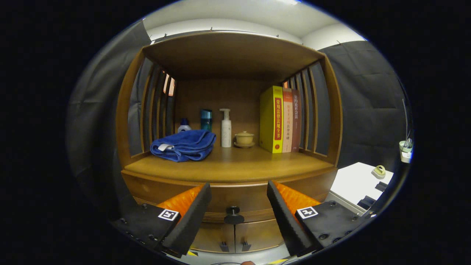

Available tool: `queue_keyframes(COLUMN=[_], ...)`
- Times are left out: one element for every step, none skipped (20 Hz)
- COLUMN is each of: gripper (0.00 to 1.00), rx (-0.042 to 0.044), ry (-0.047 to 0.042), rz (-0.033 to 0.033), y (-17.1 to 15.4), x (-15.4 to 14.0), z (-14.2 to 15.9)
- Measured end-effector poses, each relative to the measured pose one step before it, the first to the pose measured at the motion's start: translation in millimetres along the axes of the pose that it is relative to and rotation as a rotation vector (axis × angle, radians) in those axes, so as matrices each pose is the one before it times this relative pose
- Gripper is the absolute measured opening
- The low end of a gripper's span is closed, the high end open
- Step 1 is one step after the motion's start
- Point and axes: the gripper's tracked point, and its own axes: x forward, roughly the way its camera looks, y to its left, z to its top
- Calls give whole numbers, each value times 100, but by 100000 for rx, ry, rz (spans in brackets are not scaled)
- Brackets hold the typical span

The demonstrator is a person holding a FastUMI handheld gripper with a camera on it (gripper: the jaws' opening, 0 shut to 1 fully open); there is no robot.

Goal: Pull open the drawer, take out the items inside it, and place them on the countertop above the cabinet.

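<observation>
A wooden cabinet stands ahead of me with its drawer (235, 200) closed under the countertop (235, 165). The drawer's black round knob (233, 214) sits in the gap between my two fingers, a little beyond their tips. My gripper (239, 191) is open, its orange-and-black fingers (191, 213) spread wide with nothing held. The drawer's inside is hidden.
On the countertop lie a folded blue towel (184, 145), a small blue-capped bottle (184, 126), a teal bottle (206, 119), a white pump bottle (226, 129), a lidded cup (244, 139) and three upright books (281, 119). Two small doors (235, 235) sit below the drawer. A white table (358, 182) stands to the right.
</observation>
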Motion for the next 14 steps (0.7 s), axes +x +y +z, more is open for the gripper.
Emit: queue_keyframes(gripper=[100,100,100,100,98,95,92,88,85,82,79,76,73,70], rx=[15,29,-57,-23,-156,-10,-146,-56,561,1063,1675,1150,1212,1933], ry=[1473,1656,1772,2004,1929,1430,629,641,1268,1196,606,323,150,827], rz=[-327,-151,-104,50,-339,211,-392,41,186,-218,123,-510,280,1177], y=[-121,-84,-67,32,-43,61,25,-12,50,15,54,-206,6,334], x=[437,362,427,302,546,334,520,356,-2,418,25,171,129,-50], z=[-1105,-1218,-1189,-1043,-1087,-770,-607,-571,-493,-734,-260,-99,-45,-103])
